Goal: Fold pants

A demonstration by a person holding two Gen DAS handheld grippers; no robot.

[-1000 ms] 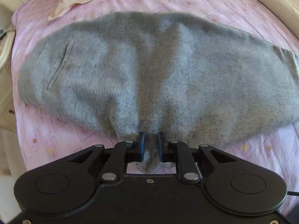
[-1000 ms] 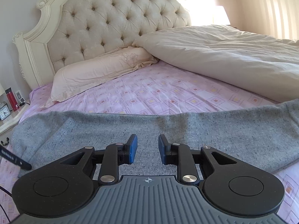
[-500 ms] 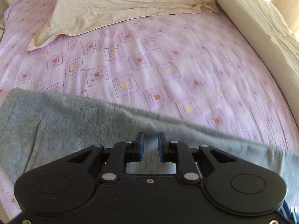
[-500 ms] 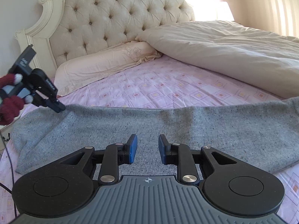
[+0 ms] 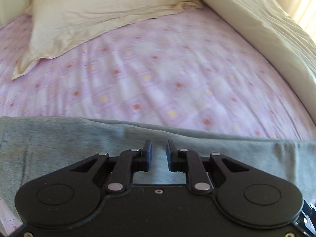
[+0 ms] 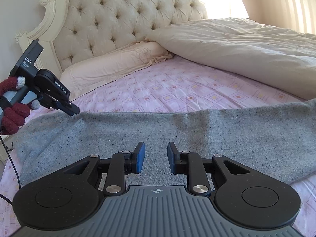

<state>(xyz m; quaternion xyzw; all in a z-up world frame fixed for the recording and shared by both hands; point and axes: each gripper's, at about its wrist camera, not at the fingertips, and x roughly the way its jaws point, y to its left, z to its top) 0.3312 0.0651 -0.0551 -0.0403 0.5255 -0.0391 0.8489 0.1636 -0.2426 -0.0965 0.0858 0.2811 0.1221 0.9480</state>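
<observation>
At the bottom of its view, the right gripper [image 6: 156, 156] hovered, jaws apart, over the grey pants [image 6: 177, 136] spread across the pink sheet [image 6: 177, 86]. At left, the left gripper [image 6: 74, 111], jaws apart, tilted down beside the pants' far edge. Behind lay a pillow [image 6: 110, 67], duvet [image 6: 246, 45] and tufted headboard [image 6: 122, 13].

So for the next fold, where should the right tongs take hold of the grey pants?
Probably the free end of the grey pants at the right, pinched at its edge and approached from the right side. The pants lie flat as a long band across the pink sheet, so only the edges offer a lip. The right tongs hover open over the middle; the left tongs are at the far edge.
</observation>
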